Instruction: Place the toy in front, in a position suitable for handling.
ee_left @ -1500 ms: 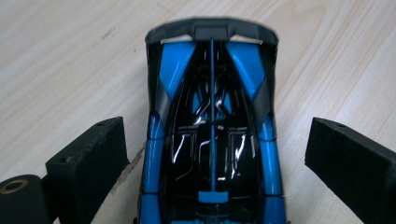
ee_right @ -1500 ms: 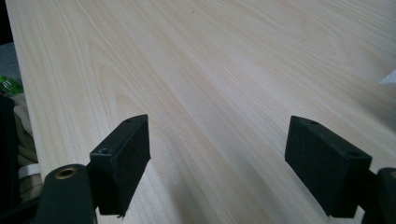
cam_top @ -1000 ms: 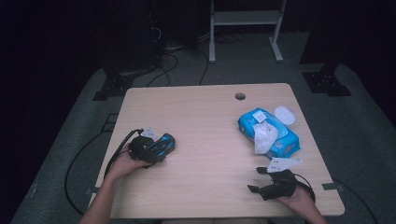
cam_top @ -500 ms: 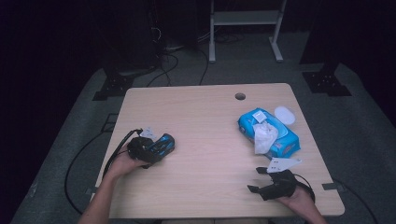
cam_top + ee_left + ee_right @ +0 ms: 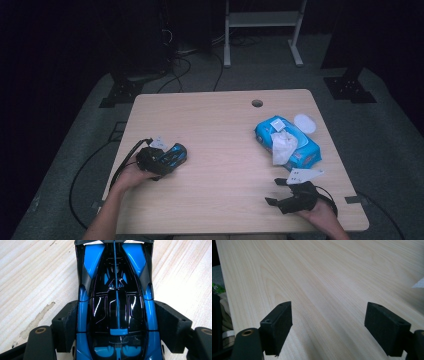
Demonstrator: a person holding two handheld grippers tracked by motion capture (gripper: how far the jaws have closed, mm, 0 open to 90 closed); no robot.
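Observation:
A blue and black toy car [image 5: 116, 302] lies on the wooden table [image 5: 220, 130] at its left side. My left gripper [image 5: 167, 159] has just been closing on it, and both black pads [image 5: 66, 326] now press against the car's flanks near its rear. In the high view the toy car [image 5: 176, 154] points right, away from the hand. My right gripper [image 5: 275, 191] rests near the table's front right corner. In the right gripper view its jaws stand wide apart over bare wood, so the right gripper [image 5: 328, 325] is open with nothing between them.
A blue pack of wet wipes [image 5: 290, 142] lies at the right with one wipe pulled up, and a white round lid [image 5: 305, 123] sits beside it. A cable hole [image 5: 257, 103] is near the far edge. Cables trail off the left edge.

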